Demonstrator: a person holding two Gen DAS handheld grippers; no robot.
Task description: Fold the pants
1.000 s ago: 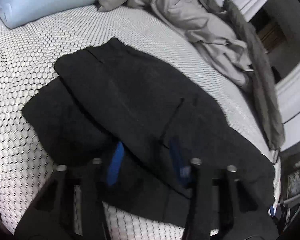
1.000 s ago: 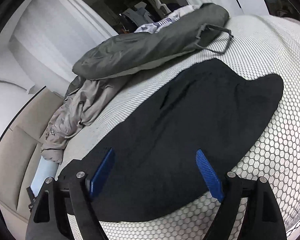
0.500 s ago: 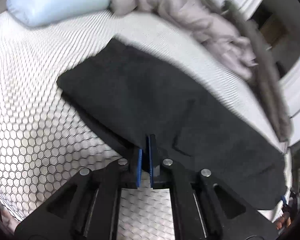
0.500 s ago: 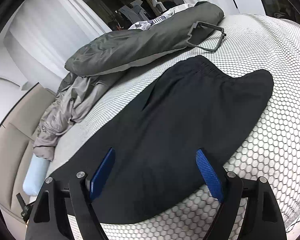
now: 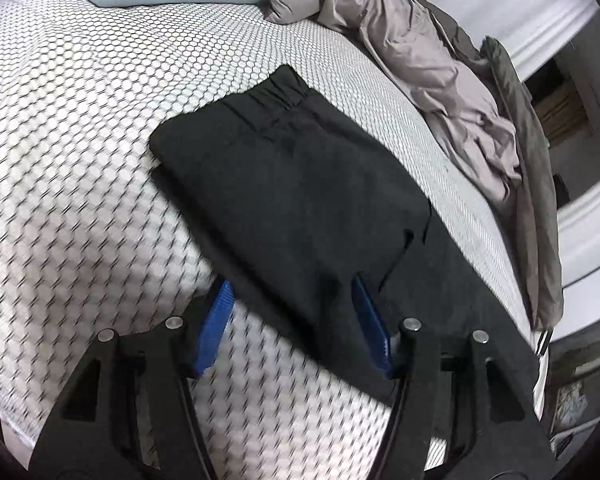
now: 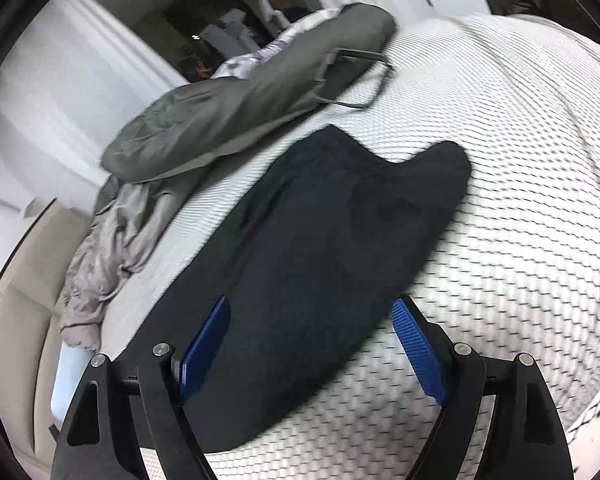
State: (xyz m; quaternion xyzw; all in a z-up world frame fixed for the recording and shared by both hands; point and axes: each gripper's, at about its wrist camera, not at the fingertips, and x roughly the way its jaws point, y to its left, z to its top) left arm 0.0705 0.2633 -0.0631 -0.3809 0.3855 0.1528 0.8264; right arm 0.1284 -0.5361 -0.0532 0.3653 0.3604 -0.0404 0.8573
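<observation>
Since half a second ago my left gripper (image 5: 290, 320) has let go of the black pants (image 5: 296, 200): its jaws were pinched together at the edge and are now opening, the near edge lying between them unpressed. Pants lie folded on the honeycomb-patterned bed (image 5: 80, 140), waistband away from me. My right gripper (image 6: 312, 344) hovers over them, jaws wide apart, beside a grey blanket (image 6: 236, 120).

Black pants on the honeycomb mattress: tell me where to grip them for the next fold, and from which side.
Judging by how they lie, grip the black pants at the leg end nearest the left tool, coming in low from that near side. The gathered elastic waistband lies far away.
</observation>
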